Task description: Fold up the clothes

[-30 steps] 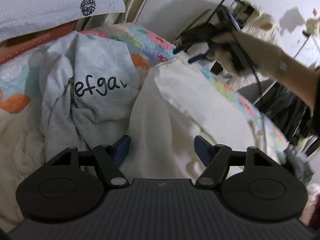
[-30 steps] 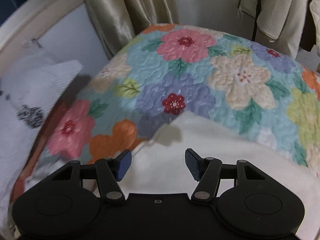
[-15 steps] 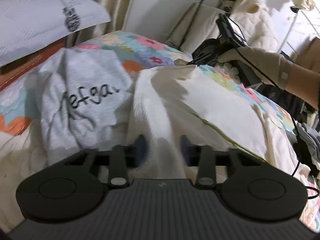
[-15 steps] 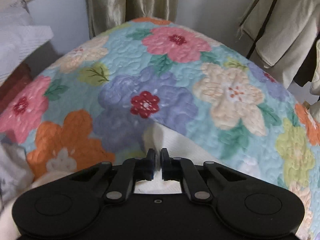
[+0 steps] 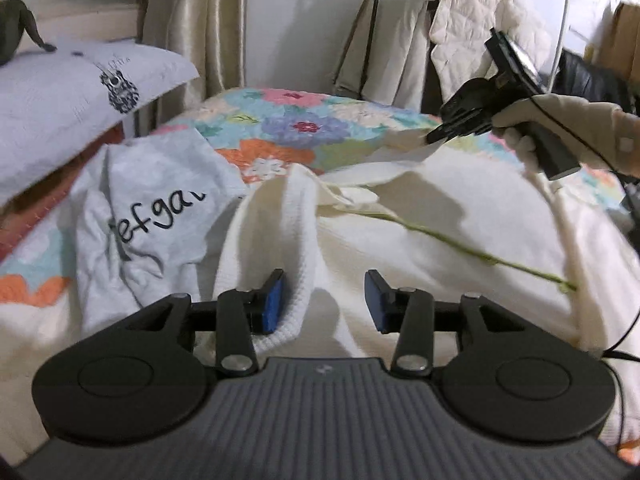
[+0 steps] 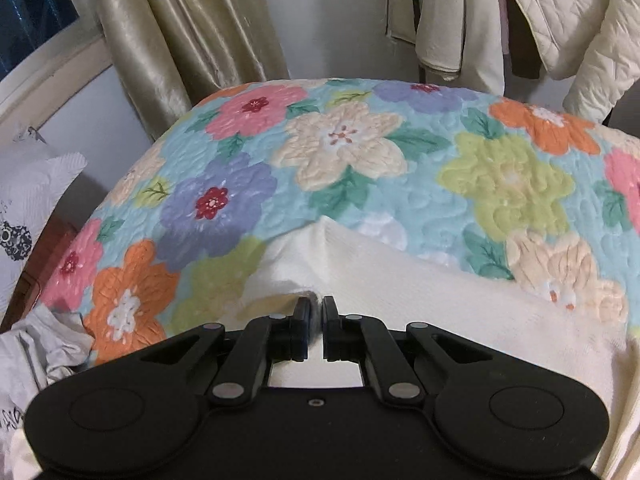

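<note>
Your left gripper [image 5: 324, 300] is opening its jaws, a cuff of the cream garment [image 5: 440, 240] between them, unpressed. Your right gripper [image 6: 316, 320] pinches its far edge, lifted off the bed [image 6: 360, 152]. No fold is finished; the grey shirt [image 5: 152, 208] waits.

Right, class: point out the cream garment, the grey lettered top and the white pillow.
cream garment [image 5: 460, 248], left wrist view, on its flat upper panel.
grey lettered top [image 5: 160, 216], left wrist view, on the printed letters.
white pillow [image 5: 60, 108], left wrist view, on its top face.
</note>
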`<state>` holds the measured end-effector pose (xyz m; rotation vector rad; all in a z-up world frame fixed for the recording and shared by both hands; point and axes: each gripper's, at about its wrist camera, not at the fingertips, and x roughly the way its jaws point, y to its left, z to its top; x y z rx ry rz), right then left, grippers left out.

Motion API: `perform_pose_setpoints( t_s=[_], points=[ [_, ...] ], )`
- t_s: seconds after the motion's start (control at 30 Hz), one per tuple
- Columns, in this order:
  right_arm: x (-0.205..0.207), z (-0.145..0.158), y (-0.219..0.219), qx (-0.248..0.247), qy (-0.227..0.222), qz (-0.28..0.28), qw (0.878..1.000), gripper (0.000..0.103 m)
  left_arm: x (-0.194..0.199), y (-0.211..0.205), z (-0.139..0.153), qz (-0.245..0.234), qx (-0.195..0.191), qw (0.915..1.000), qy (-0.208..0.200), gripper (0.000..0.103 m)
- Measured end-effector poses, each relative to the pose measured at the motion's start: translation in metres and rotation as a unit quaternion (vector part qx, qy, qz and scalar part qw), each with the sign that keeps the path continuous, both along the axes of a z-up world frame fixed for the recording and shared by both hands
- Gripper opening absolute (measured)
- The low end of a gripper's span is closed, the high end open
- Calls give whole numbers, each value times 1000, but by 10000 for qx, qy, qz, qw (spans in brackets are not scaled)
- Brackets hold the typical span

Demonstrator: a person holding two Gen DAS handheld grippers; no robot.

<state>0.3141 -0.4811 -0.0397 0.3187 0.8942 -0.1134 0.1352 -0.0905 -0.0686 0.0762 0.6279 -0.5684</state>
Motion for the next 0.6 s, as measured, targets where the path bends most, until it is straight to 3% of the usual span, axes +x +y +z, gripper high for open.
perform_pose_setpoints(
  t_s=[0.1, 0.17, 0.27, 0.33, 0.4, 0.43, 0.47, 0.57, 0.6],
  points=[
    [-5, -4, 5, -260, -171, 122, 9994, 6, 2, 8, 3, 416, 243, 9987, -149, 43],
    [-5, -2, 5, -246, -289, 117, 9992, 6, 4, 16, 6, 609, 409, 9969, -284, 53],
    [-1, 1, 1, -140, -381, 16, 9992, 6, 8, 28, 6, 620, 146, 9978, -181, 64],
    [1, 2, 2, -137, -407, 33, 9991, 6, 12, 34, 3, 451, -201, 9988, 63, 64],
    [3, 1, 3, -38, -406, 49, 9992, 7, 14, 36, -1, 261, -512, 9981, 229, 61],
    [4, 0, 4, 73, -411, 34, 9991, 10, 13, 35, -3, 177, -567, 9980, 226, 50],
    [4, -1, 4, 185, -416, 19, 9990, 13, 11, 33, -3, 126, -552, 9982, 187, 29],
    [3, -8, 3, 506, -417, -141, 9977, 15, 9, 28, -2, 87, -468, 9989, 29, 21],
    [3, -10, 3, 568, -396, -177, 9974, 21, 8, 28, -1, 86, -478, 9988, -23, 21]
  ],
)
